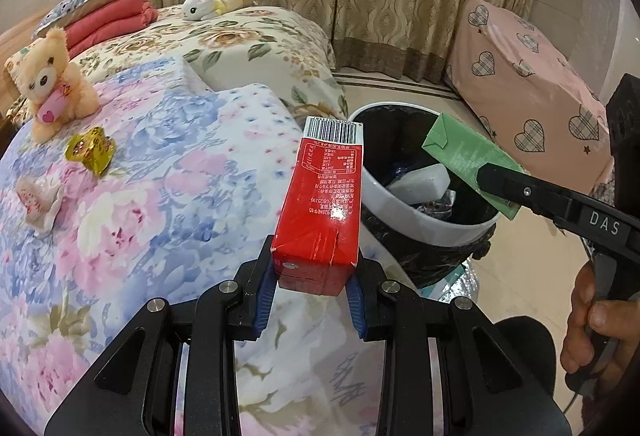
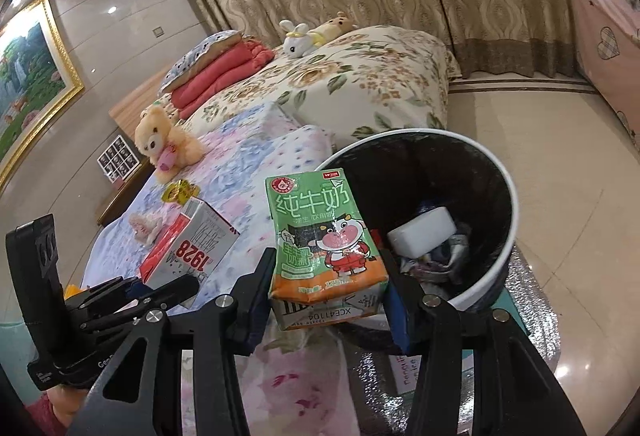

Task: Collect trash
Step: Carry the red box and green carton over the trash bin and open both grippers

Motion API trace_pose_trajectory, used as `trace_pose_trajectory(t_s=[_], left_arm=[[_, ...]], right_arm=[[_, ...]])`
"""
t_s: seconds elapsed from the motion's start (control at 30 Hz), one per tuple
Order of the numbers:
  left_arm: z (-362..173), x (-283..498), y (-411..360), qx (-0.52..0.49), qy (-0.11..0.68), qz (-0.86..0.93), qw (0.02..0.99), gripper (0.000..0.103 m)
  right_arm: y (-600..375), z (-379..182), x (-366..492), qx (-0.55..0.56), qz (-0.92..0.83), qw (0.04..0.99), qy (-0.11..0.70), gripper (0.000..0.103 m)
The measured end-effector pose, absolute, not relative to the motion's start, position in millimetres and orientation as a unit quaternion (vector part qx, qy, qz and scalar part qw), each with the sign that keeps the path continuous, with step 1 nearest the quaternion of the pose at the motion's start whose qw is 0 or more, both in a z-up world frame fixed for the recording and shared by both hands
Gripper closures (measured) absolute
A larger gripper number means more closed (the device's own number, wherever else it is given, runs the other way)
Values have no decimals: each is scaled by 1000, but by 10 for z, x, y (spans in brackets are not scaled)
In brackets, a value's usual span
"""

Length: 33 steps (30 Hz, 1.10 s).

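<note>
Only the right wrist view shows the framed painting [image 2: 30, 83]. The left gripper [image 1: 316, 276] clamps a red carton [image 1: 324, 203] marked "1928" over the bed's edge [image 1: 256, 155]; the right gripper [image 2: 326, 300] pinches a green "纯牛奶" carton [image 2: 320, 236] at the bin's rim [image 2: 508, 256].

Even, warm indoor light; both views are sharp. A small glare spot sits on the red carton [image 1: 320, 203], and ceiling lights reflect off the glossy floor [image 2: 560, 195]. Fisheye bending curves the edges, with dark corners.

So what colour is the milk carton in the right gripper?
Mostly green with an orange base and a cartoon cow, best seen in the right wrist view: milk carton, right gripper.
</note>
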<state>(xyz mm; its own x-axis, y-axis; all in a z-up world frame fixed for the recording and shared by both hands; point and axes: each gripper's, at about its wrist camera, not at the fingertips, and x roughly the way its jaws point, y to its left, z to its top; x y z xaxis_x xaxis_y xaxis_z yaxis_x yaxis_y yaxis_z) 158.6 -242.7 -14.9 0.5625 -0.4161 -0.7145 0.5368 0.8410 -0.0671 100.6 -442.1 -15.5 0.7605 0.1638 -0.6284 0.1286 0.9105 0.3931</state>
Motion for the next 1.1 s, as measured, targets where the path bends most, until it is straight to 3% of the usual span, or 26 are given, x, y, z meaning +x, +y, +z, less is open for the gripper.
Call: trace_pose_trajectory(t_s=[1.1], left_arm=[[-73,1702,-3142,117,373,-305,869,73]], right_arm=[[-4986,-239,1105,231,-30,908,350,53]])
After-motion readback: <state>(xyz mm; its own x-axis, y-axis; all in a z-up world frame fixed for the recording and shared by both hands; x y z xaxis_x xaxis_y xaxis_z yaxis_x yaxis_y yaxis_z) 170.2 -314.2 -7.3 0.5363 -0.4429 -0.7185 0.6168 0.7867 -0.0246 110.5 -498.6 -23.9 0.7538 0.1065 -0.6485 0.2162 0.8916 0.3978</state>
